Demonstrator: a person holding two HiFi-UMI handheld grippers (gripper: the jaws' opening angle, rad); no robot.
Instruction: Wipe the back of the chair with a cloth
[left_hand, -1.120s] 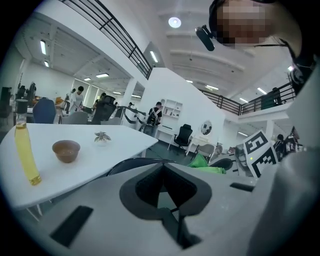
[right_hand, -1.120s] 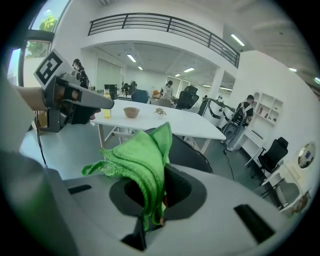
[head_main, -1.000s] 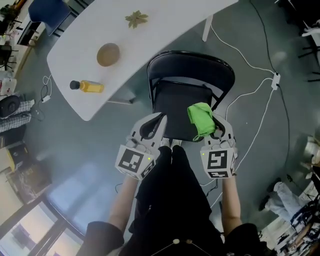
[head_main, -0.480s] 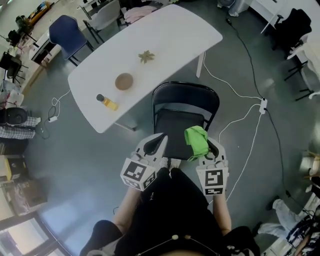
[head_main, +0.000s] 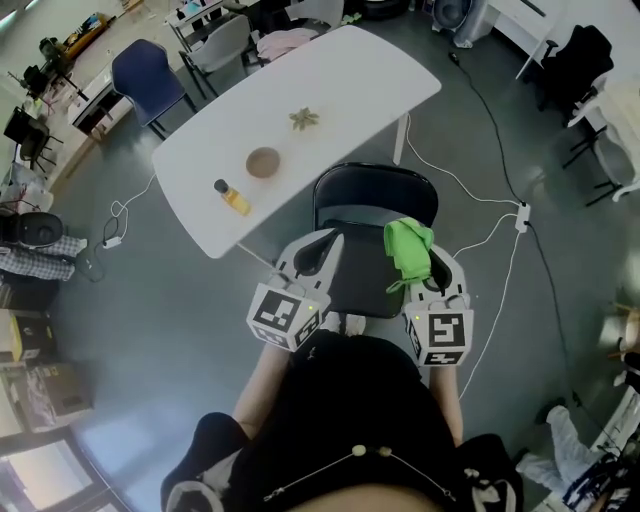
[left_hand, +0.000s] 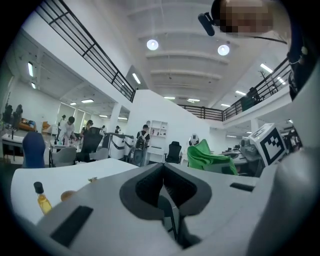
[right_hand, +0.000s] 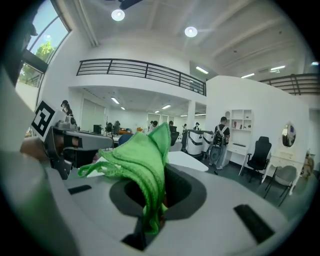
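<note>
At the far left, a blue chair (head_main: 150, 72) stands on the grey floor (head_main: 150, 330), well apart from the person. To the right of it is a long white table (head_main: 370, 75). A small bottle (head_main: 232, 197) with yellow stuff inside and a dark cap is near the table's left end. The left gripper view shows it standing up. A round brown bowl (head_main: 263, 162) sits just beside the bottle, a bit farther away. A little dry leafy thing (head_main: 304, 119) lies farther away again. The black chair (head_main: 372, 188) stands just on the near side of the table. Its back is toward the table and its seat is toward the person. The left gripper (head_main: 330, 240) is held over the left side of the seat. Its two jaws are pressed tight together and there is nothing between them. The green cloth (head_main: 408, 248) is to the right of it, up in the air over the right side of the seat. It is on the near side of the chair back, and no view shows if it touches the chair. The right gripper (head_main: 428, 272) has the cloth. Its jaws pinch the bottom of the cloth, and the rest sticks up and flops over in soft folds. To the right of the chair, thin white cables (head_main: 480, 225) run over the floor to a small white plug box (head_main: 521, 216). The person's arms and dark clothes fill the near middle of the head view.
</note>
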